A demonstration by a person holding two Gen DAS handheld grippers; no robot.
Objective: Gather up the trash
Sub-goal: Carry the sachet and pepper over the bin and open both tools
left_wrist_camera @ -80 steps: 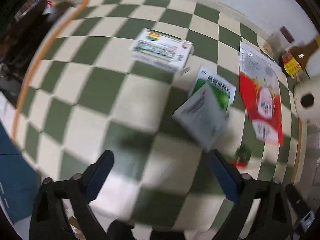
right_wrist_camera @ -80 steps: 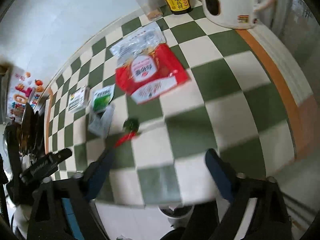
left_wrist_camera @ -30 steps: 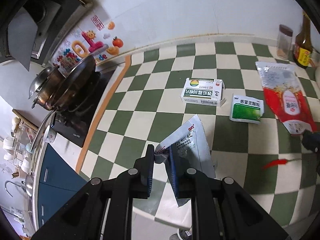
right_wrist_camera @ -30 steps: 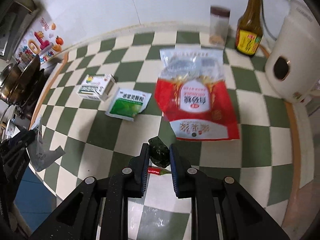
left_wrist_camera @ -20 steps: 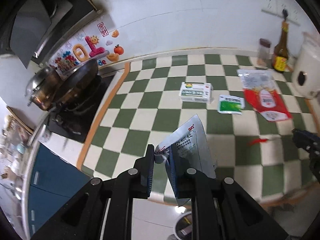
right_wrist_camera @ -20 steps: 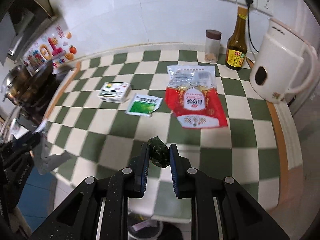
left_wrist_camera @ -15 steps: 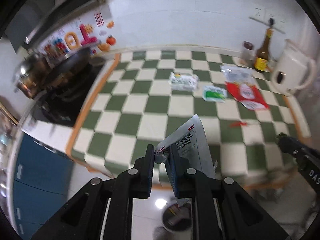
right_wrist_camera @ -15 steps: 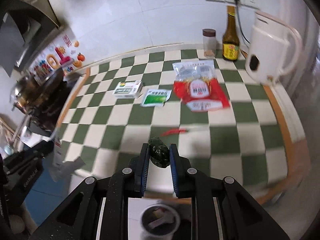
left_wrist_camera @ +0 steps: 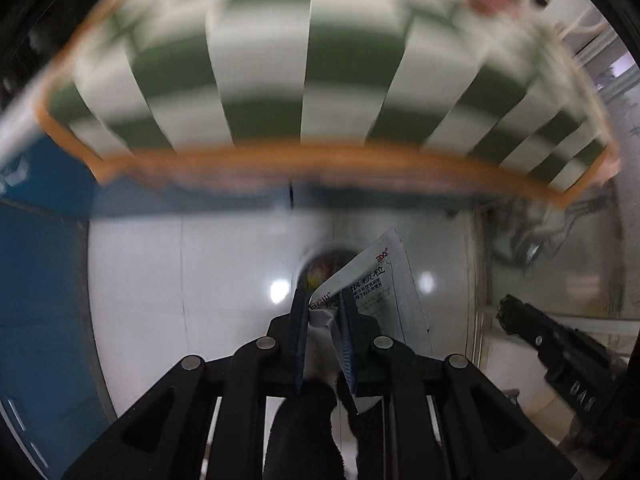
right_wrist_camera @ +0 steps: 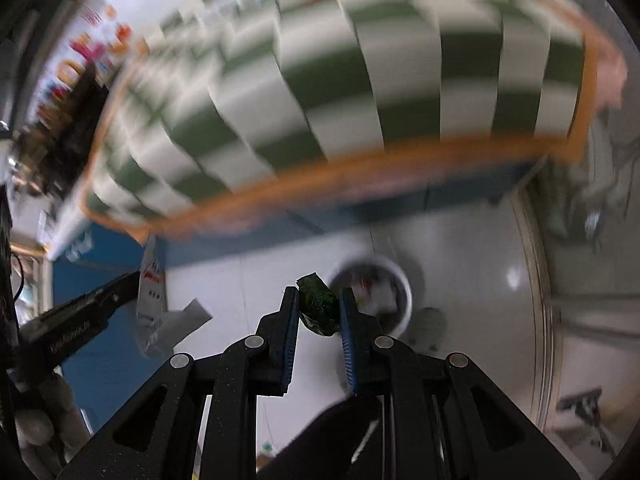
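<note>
My left gripper (left_wrist_camera: 325, 300) is shut on a grey-white printed sachet (left_wrist_camera: 376, 292) and holds it off the counter, above the floor. A round trash bin (left_wrist_camera: 324, 264) shows blurred just beyond the sachet. My right gripper (right_wrist_camera: 319, 300) is shut on a dark green crumpled wrapper (right_wrist_camera: 318, 304). The white trash bin (right_wrist_camera: 380, 288) stands on the floor just right of its fingertips. The left gripper with the sachet (right_wrist_camera: 154, 300) shows at the left of the right wrist view. The right gripper's body (left_wrist_camera: 560, 356) shows at the right of the left wrist view.
The green-and-white checked counter (left_wrist_camera: 304, 80) with an orange edge (left_wrist_camera: 320, 160) fills the top of both views, blurred by motion. Blue cabinet fronts (left_wrist_camera: 36, 280) lie below it. The floor (left_wrist_camera: 180, 300) is pale and glossy. Stove items (right_wrist_camera: 52, 120) sit far left.
Both grippers have swung off the counter and down toward the floor, each still holding its piece of trash. The bin now lies close ahead of both. The views are motion-blurred.
</note>
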